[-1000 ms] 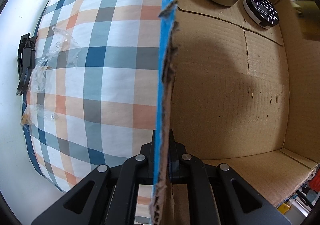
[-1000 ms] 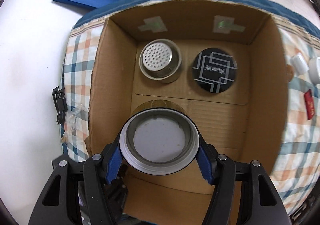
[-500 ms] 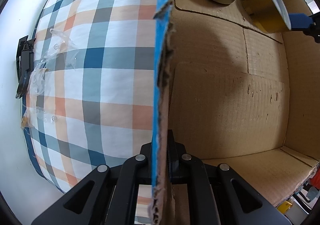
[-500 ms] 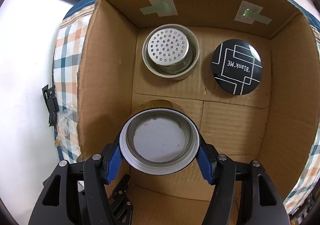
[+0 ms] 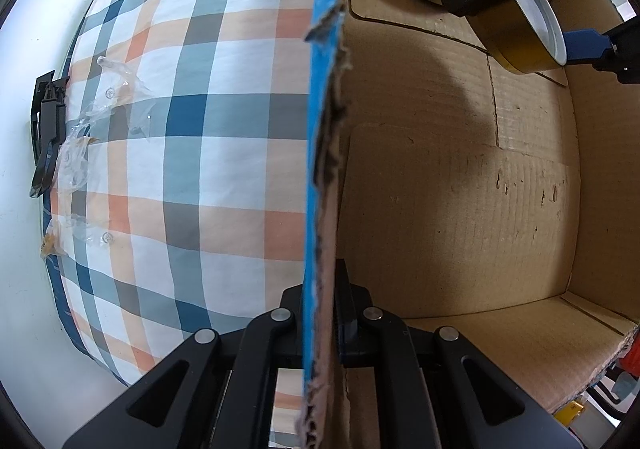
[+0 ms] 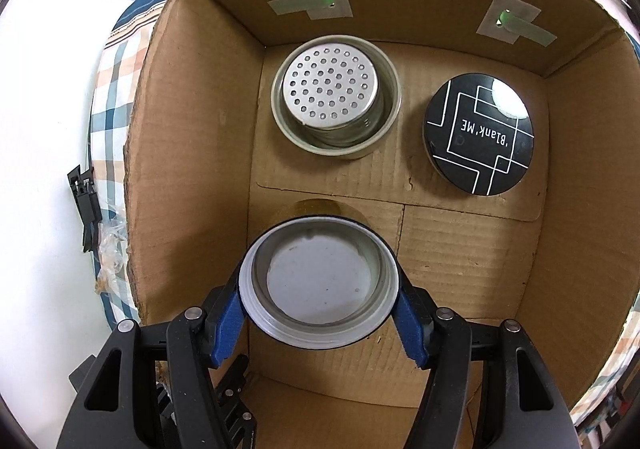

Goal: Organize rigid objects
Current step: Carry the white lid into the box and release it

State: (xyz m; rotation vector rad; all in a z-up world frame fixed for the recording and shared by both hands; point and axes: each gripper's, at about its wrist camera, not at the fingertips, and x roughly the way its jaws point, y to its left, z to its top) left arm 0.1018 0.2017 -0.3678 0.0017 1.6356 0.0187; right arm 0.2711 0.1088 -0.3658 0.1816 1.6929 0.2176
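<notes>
Inside the cardboard box (image 6: 192, 177), above its near-left floor: one round lid (image 6: 319, 282), gold-sided, hollow face up, is clamped between the blue pads (image 6: 224, 329) of the right tool (image 6: 319, 323).

Back row of the box: a metal cup with a perforated insert (image 6: 335, 96) at left, a black round tin (image 6: 479, 133) at right, apart from each other.

Left wall of the box: its torn top edge (image 5: 322, 177) is pinched by the left tool (image 5: 322, 319), jaws nearly closed on it. Checked cloth (image 5: 192, 121) is seen outside.

Risks noted:
- Lid is held off the floor; early release would let it drop, bounce or roll against the cup.
- Lid is gripped at its rim only; a tilt could slip it from the pads.
- Frayed wall may tear if pulled, letting the box shift.
</notes>
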